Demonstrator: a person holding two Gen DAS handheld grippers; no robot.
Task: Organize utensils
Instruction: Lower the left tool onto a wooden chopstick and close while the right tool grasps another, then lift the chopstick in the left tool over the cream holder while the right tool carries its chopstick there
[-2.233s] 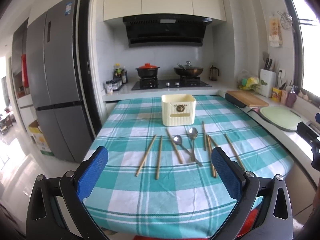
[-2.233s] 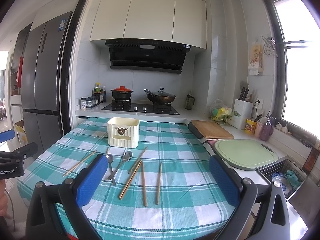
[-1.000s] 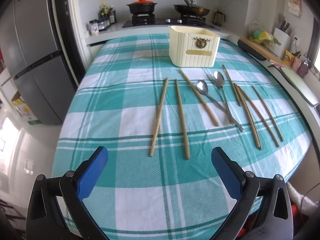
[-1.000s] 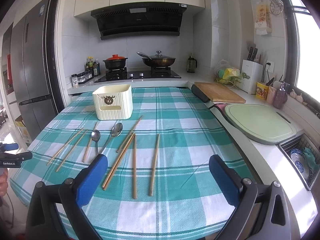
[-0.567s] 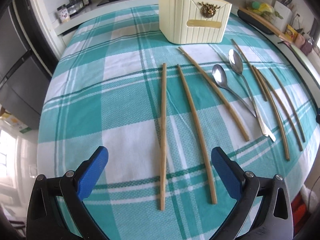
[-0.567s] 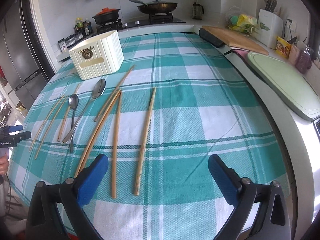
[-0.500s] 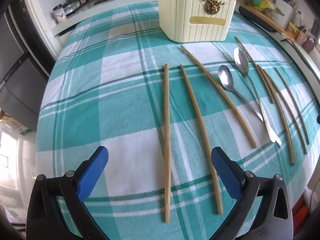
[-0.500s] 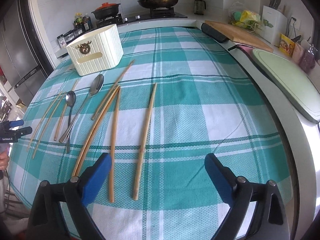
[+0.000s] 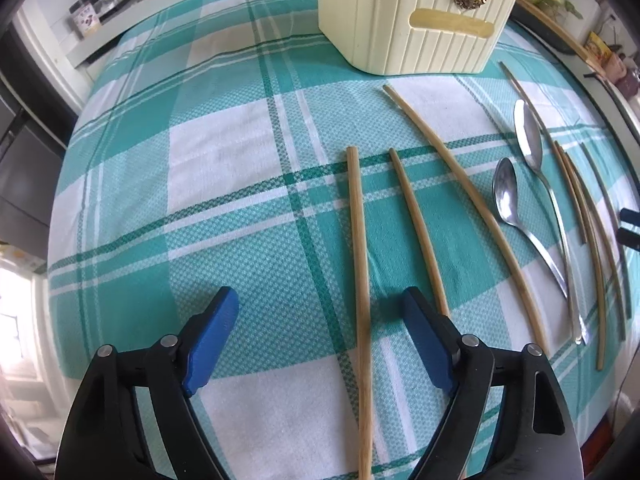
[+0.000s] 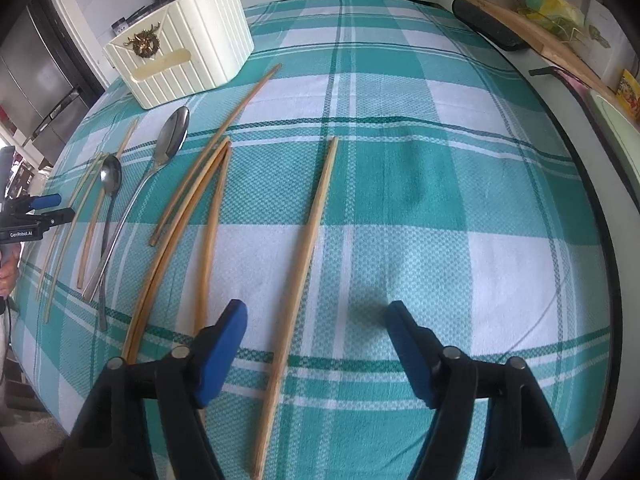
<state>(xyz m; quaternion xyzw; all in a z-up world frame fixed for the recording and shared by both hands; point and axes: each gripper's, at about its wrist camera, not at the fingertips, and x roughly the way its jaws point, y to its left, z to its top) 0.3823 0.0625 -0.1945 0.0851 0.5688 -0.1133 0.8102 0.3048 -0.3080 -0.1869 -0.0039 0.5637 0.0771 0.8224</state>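
My left claw [image 9: 320, 316] hangs released, jaws apart astride the near end of the leftmost chopstick [image 9: 358, 264]; my right claw [image 10: 316, 320] is likewise unclenched over the rightmost chopstick [image 10: 308, 248]. I should center each stick, drop until the pads seem to meet the cloth [image 9: 224, 184], though height is hard to judge, then close squarely. Farther off lie the spoons [image 9: 532, 200], then the holder [image 9: 416, 20].
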